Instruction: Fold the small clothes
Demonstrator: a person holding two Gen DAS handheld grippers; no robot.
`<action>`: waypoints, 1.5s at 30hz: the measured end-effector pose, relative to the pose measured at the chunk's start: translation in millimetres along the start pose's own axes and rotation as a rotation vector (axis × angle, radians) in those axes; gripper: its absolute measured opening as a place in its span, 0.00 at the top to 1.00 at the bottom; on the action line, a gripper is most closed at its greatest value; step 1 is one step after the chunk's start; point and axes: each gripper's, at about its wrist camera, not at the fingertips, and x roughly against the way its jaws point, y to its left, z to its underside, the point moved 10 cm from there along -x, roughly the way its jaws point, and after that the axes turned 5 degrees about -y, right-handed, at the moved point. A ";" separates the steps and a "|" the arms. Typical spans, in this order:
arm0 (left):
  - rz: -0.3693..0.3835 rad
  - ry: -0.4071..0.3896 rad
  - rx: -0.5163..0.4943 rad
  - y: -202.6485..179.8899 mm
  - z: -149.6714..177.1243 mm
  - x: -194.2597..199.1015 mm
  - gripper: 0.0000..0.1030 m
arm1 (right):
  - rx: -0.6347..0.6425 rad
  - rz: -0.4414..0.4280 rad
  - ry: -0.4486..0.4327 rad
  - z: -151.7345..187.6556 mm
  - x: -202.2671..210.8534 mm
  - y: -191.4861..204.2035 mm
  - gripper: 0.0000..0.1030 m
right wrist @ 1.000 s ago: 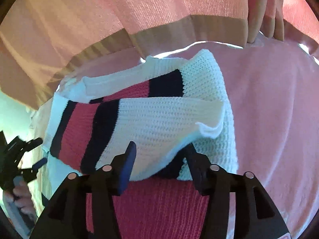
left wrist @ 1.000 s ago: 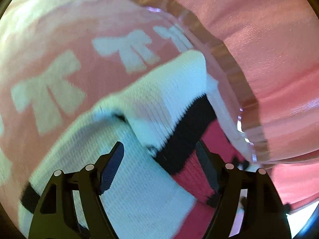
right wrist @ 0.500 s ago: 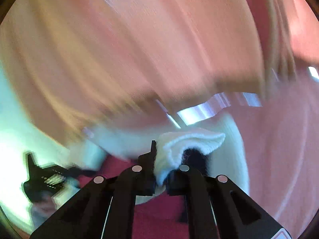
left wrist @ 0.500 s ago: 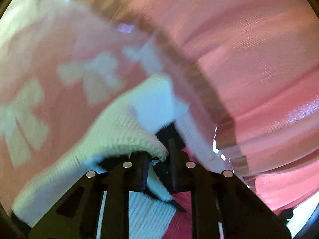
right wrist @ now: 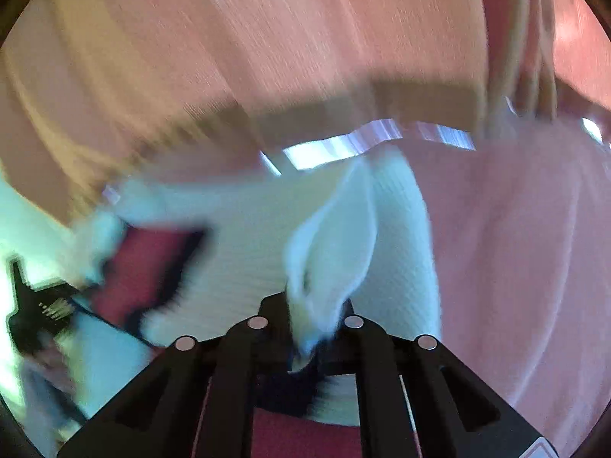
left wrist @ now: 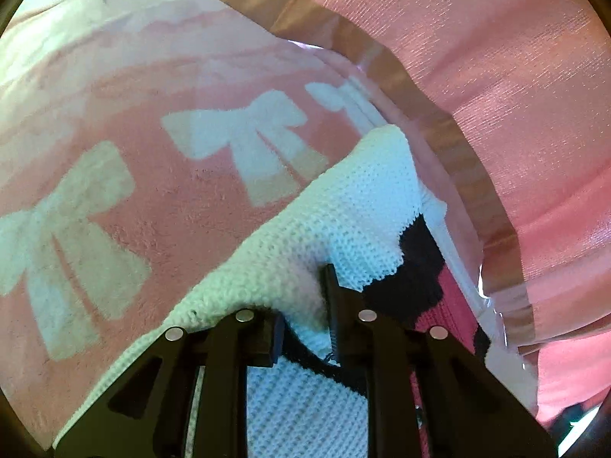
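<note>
Both claws pinch the knit sweater's near edge

The white, red and black striped knit sweater (left wrist: pixel 343 221) lies on the pink bow-patterned blanket (left wrist: pixel 160 175), stretching away from the clenched left claw (left wrist: pixel 305 324) and right claw (right wrist: pixel 305 328).

A bedroom at home: pink bow-patterned blanket (left wrist: pixel 160 206), pink curtains (left wrist: pixel 496 87)

Both tongs — left (left wrist: pixel 305 307), right (right wrist: pixel 305 316) — seemingly closed on sweater (left wrist: pixel 343 221)

The knit garment (left wrist: pixel 343 210) lies on the blanket (left wrist: pixel 152 198), near the blanket's far edge, where the curtain (left wrist: pixel 496 76) hangs just behind it.
</note>
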 end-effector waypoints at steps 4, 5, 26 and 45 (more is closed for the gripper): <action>-0.030 0.004 -0.073 -4.0 3.7 4.9 0.80 | -0.070 0.005 0.014 1.1 10.2 -15.1 0.82; -0.026 0.011 -0.062 -2.3 3.1 9.1 0.79 | -0.073 0.018 -0.036 -5.3 27.8 -16.3 0.79; -0.037 0.029 -0.076 13.3 -6.5 11.0 0.78 | 0.015 0.104 -0.009 14.2 1.2 -32.2 0.98; 0.002 -0.033 -0.296 59.8 71.3 163.5 0.32 | -0.074 -0.015 -0.118 139.7 182.9 -18.5 0.49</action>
